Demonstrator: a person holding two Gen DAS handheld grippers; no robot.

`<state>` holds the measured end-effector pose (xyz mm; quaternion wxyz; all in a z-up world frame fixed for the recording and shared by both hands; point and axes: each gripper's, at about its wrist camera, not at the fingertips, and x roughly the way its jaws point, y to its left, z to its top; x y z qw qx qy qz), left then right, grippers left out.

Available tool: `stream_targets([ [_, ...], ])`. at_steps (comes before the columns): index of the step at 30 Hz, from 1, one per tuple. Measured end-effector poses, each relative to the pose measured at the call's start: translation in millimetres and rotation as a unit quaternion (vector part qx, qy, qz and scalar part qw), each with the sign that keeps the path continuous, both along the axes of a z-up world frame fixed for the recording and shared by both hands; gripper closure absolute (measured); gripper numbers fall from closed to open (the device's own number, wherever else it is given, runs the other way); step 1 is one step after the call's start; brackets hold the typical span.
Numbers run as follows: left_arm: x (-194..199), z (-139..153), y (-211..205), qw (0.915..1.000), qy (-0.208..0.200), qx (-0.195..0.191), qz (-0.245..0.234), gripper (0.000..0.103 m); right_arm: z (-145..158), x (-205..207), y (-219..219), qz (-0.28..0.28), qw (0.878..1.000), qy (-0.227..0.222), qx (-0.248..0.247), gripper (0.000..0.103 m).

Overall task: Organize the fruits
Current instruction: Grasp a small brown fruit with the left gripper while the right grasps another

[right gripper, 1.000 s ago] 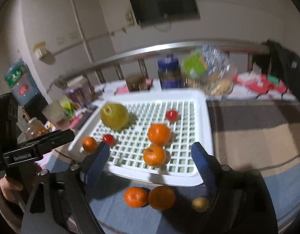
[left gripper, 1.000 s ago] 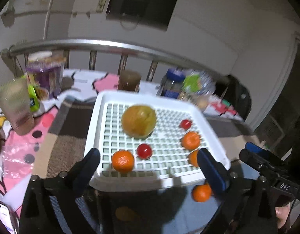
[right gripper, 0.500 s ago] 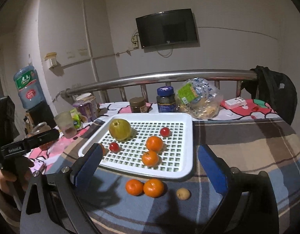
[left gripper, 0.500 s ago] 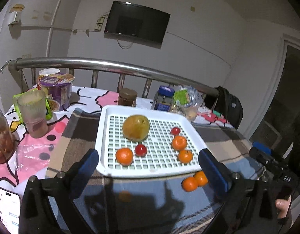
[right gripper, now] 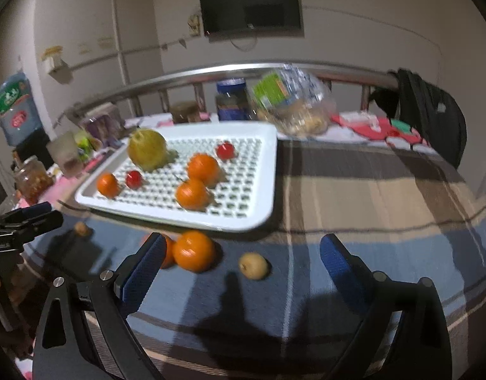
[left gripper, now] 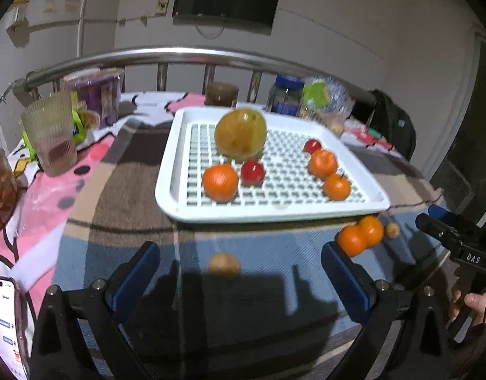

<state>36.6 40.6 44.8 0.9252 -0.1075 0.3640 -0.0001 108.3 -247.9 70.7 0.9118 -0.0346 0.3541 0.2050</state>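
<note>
A white slotted tray (left gripper: 274, 213) (right gripper: 271, 171) on the plaid cloth holds a large yellow pear (left gripper: 240, 134) (right gripper: 147, 149), three oranges and two small red fruits. Two oranges (left gripper: 358, 235) (right gripper: 193, 250) lie on the cloth in front of the tray. A small brown fruit (left gripper: 224, 264) lies just ahead of my open, empty left gripper (left gripper: 239, 272). Another small brown fruit (right gripper: 253, 265) lies just ahead of my open, empty right gripper (right gripper: 241, 264). The right gripper also shows at the right of the left wrist view (left gripper: 448, 231).
A glass cup (left gripper: 50, 136), jars (left gripper: 221, 94) and a snack bag (right gripper: 290, 101) stand behind the tray along a metal rail (left gripper: 179, 55). A phone (left gripper: 4, 323) lies at the left front. A black bag (right gripper: 433, 117) hangs at the far right.
Both grippers have moved down and closer to the cloth since half a second ago; the loose fruits now lie nearer the fingertips. Both stay open and empty.
</note>
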Motion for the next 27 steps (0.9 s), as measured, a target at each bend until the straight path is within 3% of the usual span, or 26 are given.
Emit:
stream_targets([
  [6,8,-18,-1,0.9995,0.03,0.003,-0.007,0.011,-28,13,-2,-0.01,0.999,0.041,-0.025,0.021],
  [8,10,-22,0,0.9993,0.037,0.005,-0.004,0.015,-36,17,0,-0.009,0.998,0.054,-0.033,0.034],
  [12,16,-29,5,0.9987,0.051,-0.003,0.002,0.027,-49,23,2,-0.004,0.996,0.079,-0.04,0.048],
  [14,18,-33,7,0.9983,0.057,-0.004,0.008,0.033,-50,23,4,-0.001,0.996,0.081,-0.043,0.06],
  [16,20,-36,7,0.998,0.062,0.001,0.012,0.046,-50,24,6,0.002,0.996,0.08,-0.045,0.065],
  [17,19,-36,7,0.9981,0.06,0.007,0.015,0.05,-50,24,7,0.005,0.996,0.082,-0.044,0.077],
  [19,19,-36,8,0.9981,0.06,0.004,0.012,0.068,-51,24,9,0.005,0.995,0.084,-0.047,0.078],
  [20,19,-37,8,0.9981,0.06,0.004,0.01,0.072,-50,24,9,0.006,0.995,0.083,-0.046,0.078],
  [27,14,-29,7,0.9982,0.056,-0.021,-0.009,0.073,-43,19,6,0.011,0.996,0.082,-0.019,0.078],
])
